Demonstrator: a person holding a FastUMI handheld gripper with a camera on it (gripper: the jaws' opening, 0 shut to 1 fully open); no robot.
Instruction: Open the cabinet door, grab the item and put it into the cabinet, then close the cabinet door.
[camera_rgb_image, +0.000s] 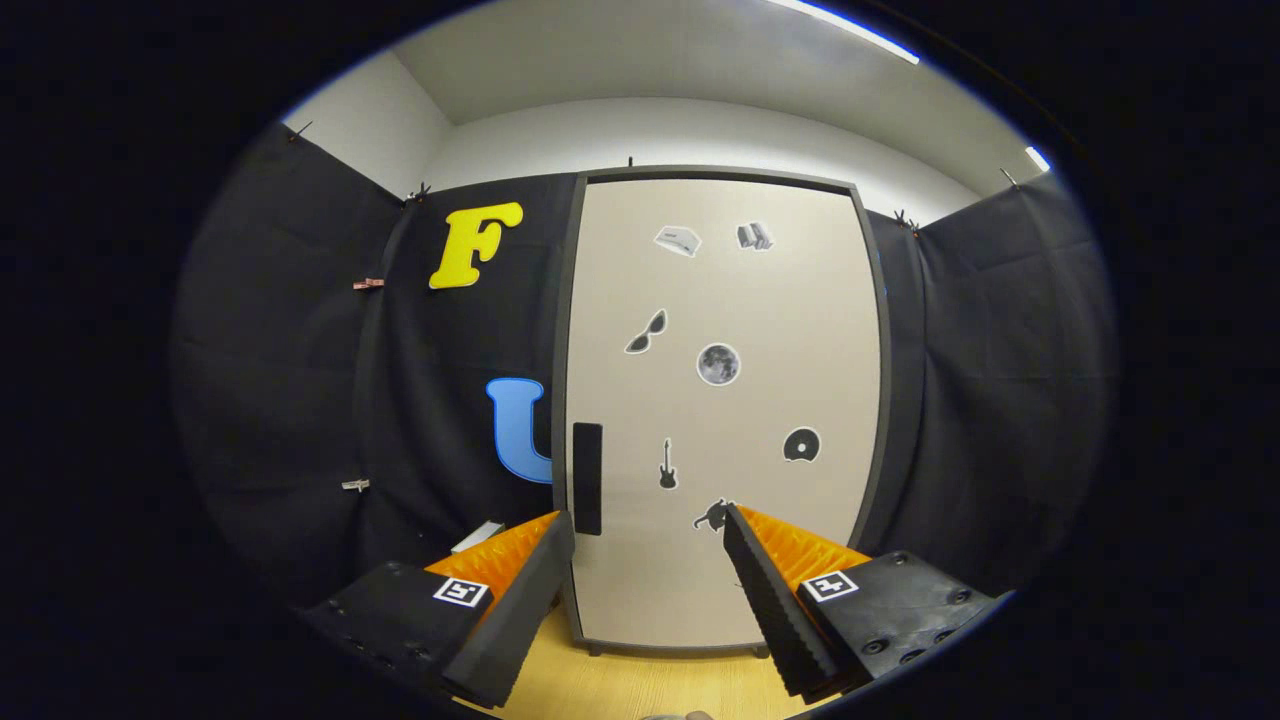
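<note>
A tall beige cabinet (722, 400) with a dark frame stands upright on the wooden tabletop, straight ahead of my fingers. Its door is shut and carries several small stickers. A black vertical handle (587, 478) sits on the door's left edge, just above my left fingertip. My gripper (648, 522) is open, with nothing between the fingers, a short way in front of the door's lower part. A small white item (477, 536) lies on the table left of the cabinet, partly hidden behind my left finger.
Black cloth walls close in the booth on the left, behind and on the right of the cabinet. The light wooden tabletop (640, 685) runs from under my fingers to the cabinet's base.
</note>
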